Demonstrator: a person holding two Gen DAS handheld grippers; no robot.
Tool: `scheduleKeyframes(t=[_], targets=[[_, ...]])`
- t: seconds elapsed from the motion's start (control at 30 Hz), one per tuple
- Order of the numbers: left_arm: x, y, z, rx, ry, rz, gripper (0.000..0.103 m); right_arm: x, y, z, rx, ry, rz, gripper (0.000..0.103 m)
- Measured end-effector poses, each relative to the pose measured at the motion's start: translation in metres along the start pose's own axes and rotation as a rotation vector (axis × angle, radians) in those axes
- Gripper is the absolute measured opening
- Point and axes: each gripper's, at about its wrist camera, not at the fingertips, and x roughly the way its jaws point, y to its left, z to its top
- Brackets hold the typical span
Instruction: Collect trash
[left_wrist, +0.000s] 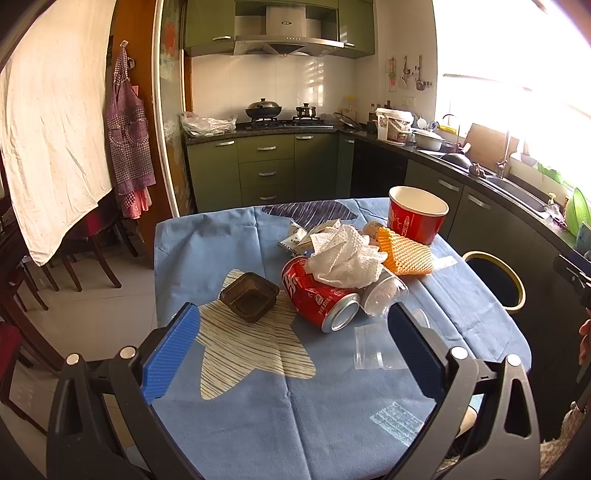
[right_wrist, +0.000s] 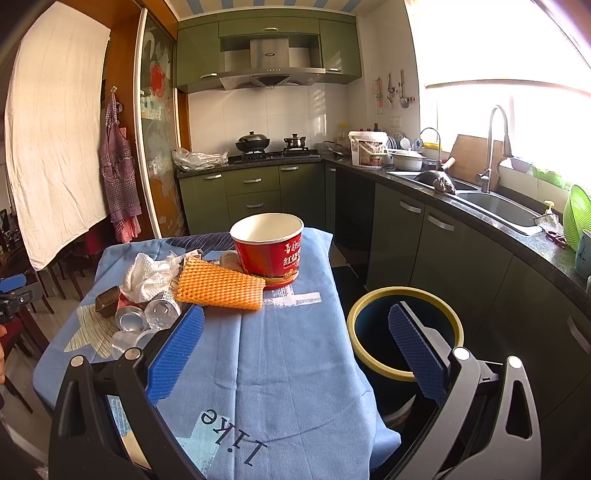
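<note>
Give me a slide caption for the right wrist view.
Open right gripper above blue tablecloth, trash bin beside.

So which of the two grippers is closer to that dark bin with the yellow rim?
Right. The right gripper hangs with one finger over the bin, beside the table. The left gripper is over the tablecloth, facing the red can, with the bin off to its right.
</note>
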Motion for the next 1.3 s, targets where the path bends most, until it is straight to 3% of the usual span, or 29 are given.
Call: scheduleKeyframes(t=[1.3], targets=[[-0.0011,-0.0023,-0.0006,0.001,0.006,-0.012,0.097,-0.0029,0.0038,0.0009,0.002,-0.002,0.005,0.099]])
